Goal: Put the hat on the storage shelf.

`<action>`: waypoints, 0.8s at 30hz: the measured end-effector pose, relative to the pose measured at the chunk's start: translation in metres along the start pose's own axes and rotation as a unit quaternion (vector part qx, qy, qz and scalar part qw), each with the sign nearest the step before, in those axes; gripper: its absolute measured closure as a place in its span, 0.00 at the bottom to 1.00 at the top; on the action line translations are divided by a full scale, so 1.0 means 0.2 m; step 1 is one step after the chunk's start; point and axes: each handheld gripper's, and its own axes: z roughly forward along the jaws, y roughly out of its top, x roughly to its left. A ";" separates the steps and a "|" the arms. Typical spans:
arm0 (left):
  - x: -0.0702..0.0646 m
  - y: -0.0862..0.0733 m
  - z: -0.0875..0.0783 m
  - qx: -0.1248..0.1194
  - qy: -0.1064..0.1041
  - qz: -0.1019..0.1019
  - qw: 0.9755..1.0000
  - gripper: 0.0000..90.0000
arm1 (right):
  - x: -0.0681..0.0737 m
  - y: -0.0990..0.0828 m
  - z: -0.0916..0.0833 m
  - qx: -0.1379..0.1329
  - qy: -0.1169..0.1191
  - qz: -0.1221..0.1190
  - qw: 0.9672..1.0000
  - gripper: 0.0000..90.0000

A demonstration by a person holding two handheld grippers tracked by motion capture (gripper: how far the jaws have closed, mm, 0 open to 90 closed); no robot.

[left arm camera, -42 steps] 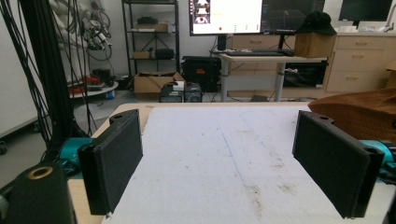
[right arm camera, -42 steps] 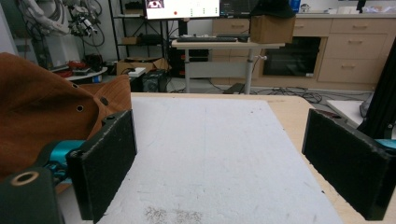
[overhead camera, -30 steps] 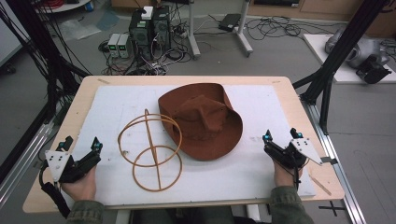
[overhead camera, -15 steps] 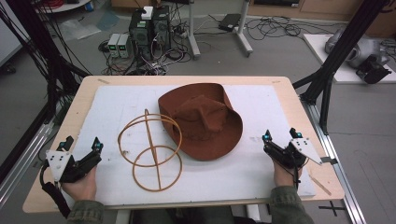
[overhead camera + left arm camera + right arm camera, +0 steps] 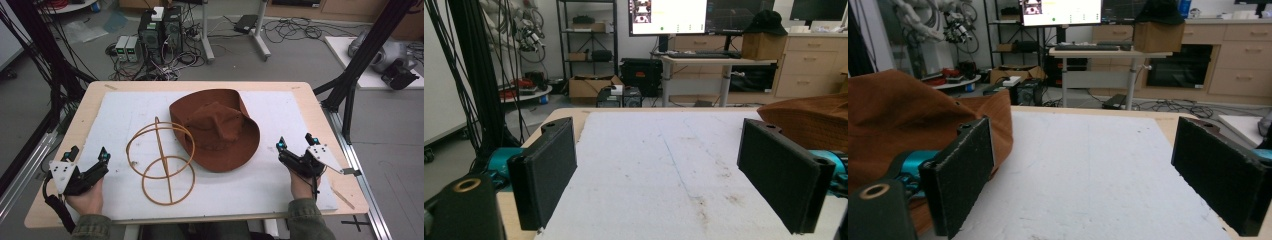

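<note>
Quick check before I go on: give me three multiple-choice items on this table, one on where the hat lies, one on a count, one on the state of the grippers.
1. Where does the brown hat lie relative to the wire hat stand?
A. To its right and farther back
B. On top of it
C. To its left

2. How many things lie on the white mat between the grippers?
A. One
B. Two
C. Four

3. How do the left gripper and right gripper stand?
A. Both shut on the hat
B. Left open, right shut
C. Both open, holding nothing

Answers: 1 A, the hat lies right of the stand, toward the far edge. 2 B, just hat and stand. 3 C, the gripper views show the jaws wide apart over bare mat.
</note>
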 end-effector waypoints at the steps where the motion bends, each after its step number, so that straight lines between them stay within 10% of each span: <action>1: 0.00 0.00 0.00 0.003 -0.002 -0.001 1.000 0.18 | 0.01 0.00 0.00 -0.001 0.002 -0.001 1.000 0.10; 24: 0.02 -0.01 0.00 0.007 0.001 -0.007 1.000 0.18 | 0.33 0.03 0.06 0.033 0.095 -0.027 0.994 0.10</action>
